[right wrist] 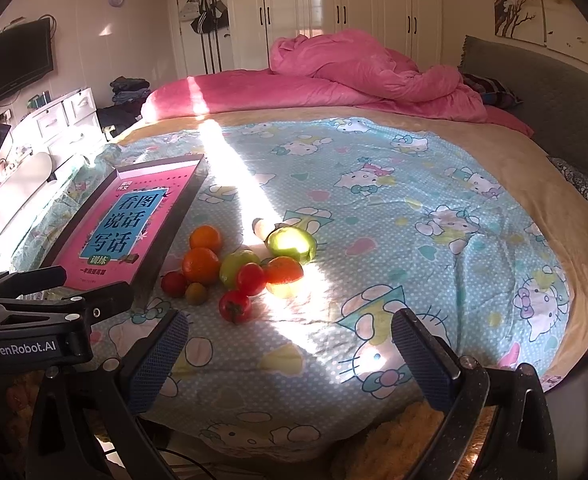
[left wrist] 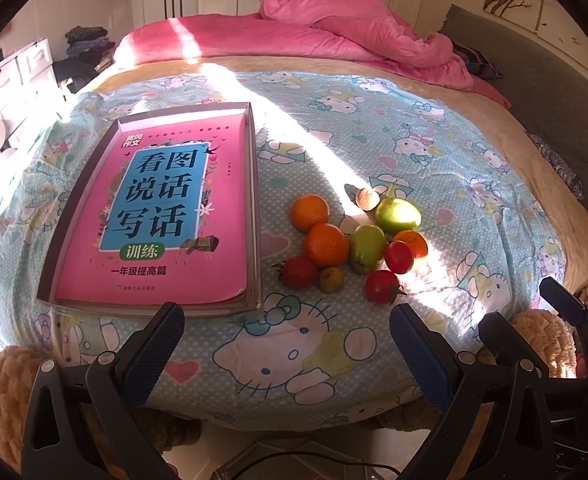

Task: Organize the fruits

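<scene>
Both wrist views look from the bed's [left wrist: 334, 380] near edge toward the wardrobe [right wrist: 334, 12]; both share fruit [left wrist: 358, 244] and book [left wrist: 154, 216] at mid-range

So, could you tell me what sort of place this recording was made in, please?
Most likely a home bedroom. The fruits lie on a bed with a cartoon-cat sheet, a crumpled pink duvet sits at its far end, and white wardrobe doors line the back wall.

Bed [left wrist: 334, 360] carries tray [left wrist: 254, 200], fruit pile [left wrist: 354, 244], pink quilt [left wrist: 334, 28].
</scene>
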Action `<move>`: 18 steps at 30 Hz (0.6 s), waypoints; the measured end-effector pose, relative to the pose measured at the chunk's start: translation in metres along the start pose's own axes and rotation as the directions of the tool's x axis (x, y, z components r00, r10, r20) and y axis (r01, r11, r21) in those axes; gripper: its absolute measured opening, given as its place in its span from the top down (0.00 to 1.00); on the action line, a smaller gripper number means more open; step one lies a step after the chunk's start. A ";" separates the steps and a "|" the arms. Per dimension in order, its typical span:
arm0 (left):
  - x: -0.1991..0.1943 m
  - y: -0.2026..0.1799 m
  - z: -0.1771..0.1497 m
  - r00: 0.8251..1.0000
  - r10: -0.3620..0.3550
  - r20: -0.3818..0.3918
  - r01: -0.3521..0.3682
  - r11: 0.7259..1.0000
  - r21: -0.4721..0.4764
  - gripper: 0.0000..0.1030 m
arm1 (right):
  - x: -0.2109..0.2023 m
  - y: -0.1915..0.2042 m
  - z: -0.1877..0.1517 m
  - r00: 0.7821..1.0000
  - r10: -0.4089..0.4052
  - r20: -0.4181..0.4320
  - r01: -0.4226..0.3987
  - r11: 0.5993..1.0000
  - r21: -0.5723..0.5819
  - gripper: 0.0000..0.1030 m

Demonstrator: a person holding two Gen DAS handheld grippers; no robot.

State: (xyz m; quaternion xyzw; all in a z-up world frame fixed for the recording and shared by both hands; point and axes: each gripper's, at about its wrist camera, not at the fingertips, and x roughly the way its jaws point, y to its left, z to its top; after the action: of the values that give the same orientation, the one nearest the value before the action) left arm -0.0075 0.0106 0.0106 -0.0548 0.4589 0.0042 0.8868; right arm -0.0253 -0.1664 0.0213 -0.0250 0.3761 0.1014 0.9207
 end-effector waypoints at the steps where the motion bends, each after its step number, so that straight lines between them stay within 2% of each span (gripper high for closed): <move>1: 0.000 0.000 0.000 1.000 0.000 0.000 0.000 1.000 0.000 0.01 | 0.000 -0.001 0.000 1.000 -0.001 0.000 0.001 1.000 0.000 0.00; 18: -0.001 0.000 -0.001 1.000 0.000 0.005 0.000 1.000 0.003 0.01 | 0.000 -0.001 0.000 1.000 -0.012 -0.006 0.012 1.000 0.002 0.00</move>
State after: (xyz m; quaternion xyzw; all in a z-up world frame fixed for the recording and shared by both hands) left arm -0.0089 0.0109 0.0108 -0.0535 0.4568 0.0036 0.8880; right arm -0.0246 -0.1674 0.0213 -0.0265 0.3787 0.0951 0.9202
